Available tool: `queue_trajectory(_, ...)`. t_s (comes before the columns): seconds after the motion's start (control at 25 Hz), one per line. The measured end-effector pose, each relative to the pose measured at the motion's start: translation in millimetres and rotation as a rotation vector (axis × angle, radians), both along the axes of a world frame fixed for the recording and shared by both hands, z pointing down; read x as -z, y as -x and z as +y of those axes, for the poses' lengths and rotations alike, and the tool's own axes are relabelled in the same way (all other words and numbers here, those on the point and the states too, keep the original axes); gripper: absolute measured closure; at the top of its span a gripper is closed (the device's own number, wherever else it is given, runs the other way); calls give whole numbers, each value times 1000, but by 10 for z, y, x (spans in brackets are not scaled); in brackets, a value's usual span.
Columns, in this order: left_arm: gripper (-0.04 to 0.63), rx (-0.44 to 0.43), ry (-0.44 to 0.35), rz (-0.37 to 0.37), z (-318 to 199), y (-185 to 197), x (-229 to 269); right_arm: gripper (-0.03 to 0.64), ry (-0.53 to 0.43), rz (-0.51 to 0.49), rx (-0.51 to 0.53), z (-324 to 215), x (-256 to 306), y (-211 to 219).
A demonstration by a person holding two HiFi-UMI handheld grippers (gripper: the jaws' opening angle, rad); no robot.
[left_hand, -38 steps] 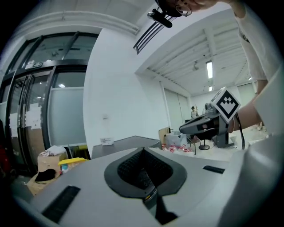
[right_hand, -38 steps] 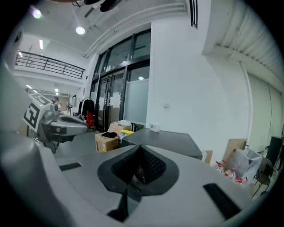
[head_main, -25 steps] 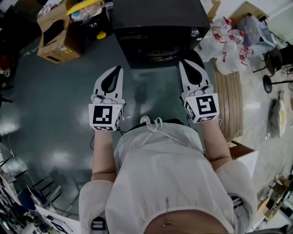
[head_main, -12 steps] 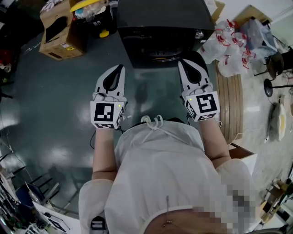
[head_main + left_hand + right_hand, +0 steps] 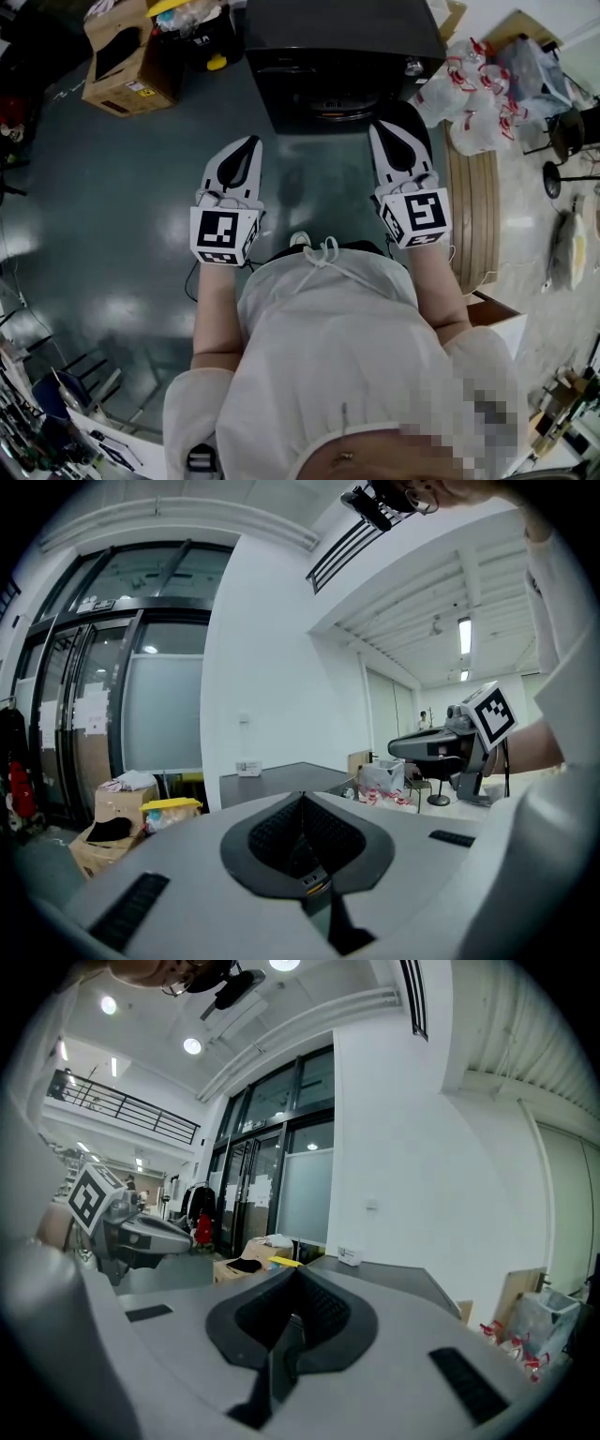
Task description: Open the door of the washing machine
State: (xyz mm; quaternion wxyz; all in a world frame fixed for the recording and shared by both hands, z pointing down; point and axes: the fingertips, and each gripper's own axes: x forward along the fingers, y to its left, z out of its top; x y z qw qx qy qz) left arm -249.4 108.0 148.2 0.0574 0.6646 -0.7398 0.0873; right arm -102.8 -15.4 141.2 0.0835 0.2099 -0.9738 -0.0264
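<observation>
Washing machine [image 5: 342,47] stands on the floor straight ahead of both grippers, its door [image 5: 323,111] facing them. The right gripper [image 5: 382,133] is nearer, just off the front's right corner; the left gripper [image 5: 248,147] sits farther back. Both pairs of fingers are pressed together, holding nothing.

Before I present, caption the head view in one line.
Left claw and right claw, shut and empty, held before the washing machine.

Head view evenly lit w/ soft white glare patches on glossy dark grey-green floor [image 5: 112,187]; gripper views bright from round ceiling downlights [image 5: 192,1046] & long fluorescent strip light [image 5: 465,635], fisheye-bent at edges, black vignette corners, pale grey left gripper [image 5: 302,799] foreground slightly soft.
</observation>
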Motion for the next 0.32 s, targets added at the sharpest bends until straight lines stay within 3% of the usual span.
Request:
queue_trajectory(0.16, 574, -7, -2, 6, -18, 9, -7, 615, 9, -1, -11, -1, -35, -6)
queue_trajectory(0.32, 574, -16, -33, 64, -29, 31, 27, 615, 10, -7, -16, 9, -41, 11)
